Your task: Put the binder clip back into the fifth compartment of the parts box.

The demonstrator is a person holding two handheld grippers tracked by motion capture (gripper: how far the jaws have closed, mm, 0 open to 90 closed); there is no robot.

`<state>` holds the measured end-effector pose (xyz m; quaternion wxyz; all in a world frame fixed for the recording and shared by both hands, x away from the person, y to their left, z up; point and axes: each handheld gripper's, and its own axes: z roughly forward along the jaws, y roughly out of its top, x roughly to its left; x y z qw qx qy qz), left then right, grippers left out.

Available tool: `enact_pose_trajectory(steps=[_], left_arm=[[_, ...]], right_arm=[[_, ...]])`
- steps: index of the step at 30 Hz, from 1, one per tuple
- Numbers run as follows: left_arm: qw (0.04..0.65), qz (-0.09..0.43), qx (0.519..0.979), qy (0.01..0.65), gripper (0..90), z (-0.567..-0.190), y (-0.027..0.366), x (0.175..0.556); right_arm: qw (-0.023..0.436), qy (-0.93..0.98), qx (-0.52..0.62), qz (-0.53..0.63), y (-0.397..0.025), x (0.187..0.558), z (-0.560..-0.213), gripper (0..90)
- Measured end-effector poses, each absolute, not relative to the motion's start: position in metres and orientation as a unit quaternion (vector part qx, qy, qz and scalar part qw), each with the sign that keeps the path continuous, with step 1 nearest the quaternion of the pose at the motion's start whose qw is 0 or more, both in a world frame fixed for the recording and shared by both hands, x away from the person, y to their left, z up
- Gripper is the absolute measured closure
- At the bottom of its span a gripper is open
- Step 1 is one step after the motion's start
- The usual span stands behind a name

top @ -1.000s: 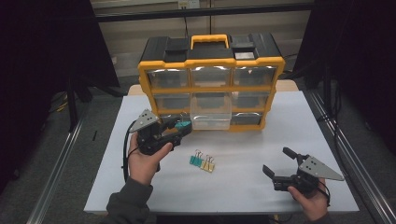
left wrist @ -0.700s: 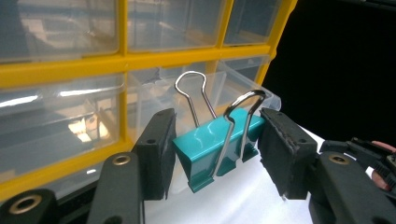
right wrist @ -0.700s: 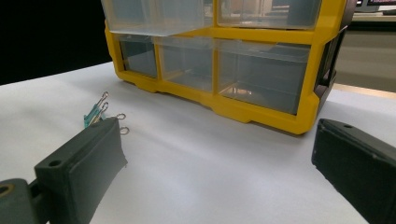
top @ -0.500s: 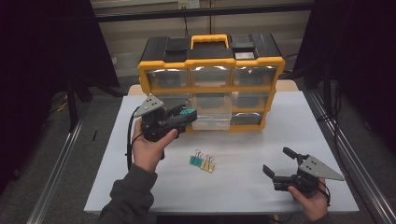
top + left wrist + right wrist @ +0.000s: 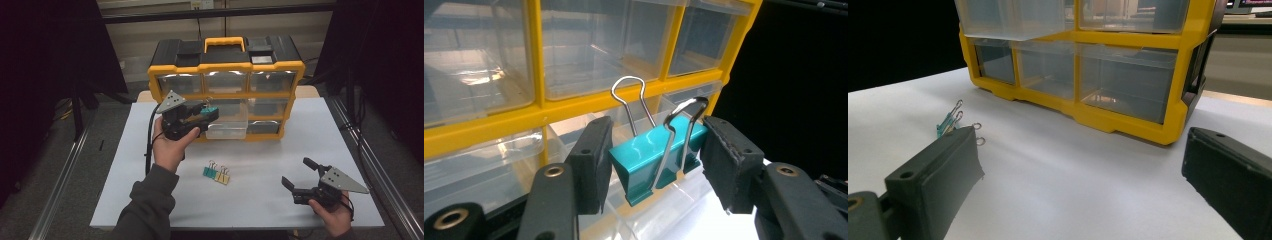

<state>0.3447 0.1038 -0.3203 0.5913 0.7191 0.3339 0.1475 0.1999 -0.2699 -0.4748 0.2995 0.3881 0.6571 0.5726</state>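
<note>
Left gripper (image 5: pixel 207 113), seen from above, carries a teal binder clip (image 5: pixel 210 109) just over the organizer's pulled-out drawer (image 5: pixel 227 129), seemingly for dropping in. Its own view shows both pads squeezing the clip's body. Right gripper (image 5: pixel 299 175) idles wide apart, empty, with spare clips (image 5: pixel 950 122) ahead-left.

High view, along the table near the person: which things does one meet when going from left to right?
Left gripper holding a teal binder clip → teal clip on the table → yellow clip → right gripper, open.
</note>
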Motion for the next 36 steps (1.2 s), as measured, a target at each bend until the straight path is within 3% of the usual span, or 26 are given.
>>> enact_pose_trajectory(steps=[15,17,25,36], left_arm=[[0.573,0.163,0.736,0.322,46.3,-0.333,0.088,0.357],[0.573,0.16,0.735,0.325,32.9,-0.333,0.088,0.357],[0.571,0.163,0.739,0.319,15.6,-0.331,0.1,0.349],[0.578,0.157,0.735,0.318,9.7,-0.339,0.118,0.335]], right_arm=[[0.299,0.657,0.388,0.573,-0.27,0.2,-0.475,1.6],[0.299,0.657,0.388,0.573,-0.271,0.2,-0.475,1.6],[0.3,0.658,0.387,0.573,-0.27,0.2,-0.475,1.6],[0.299,0.659,0.387,0.572,-0.27,0.2,-0.475,1.6]])
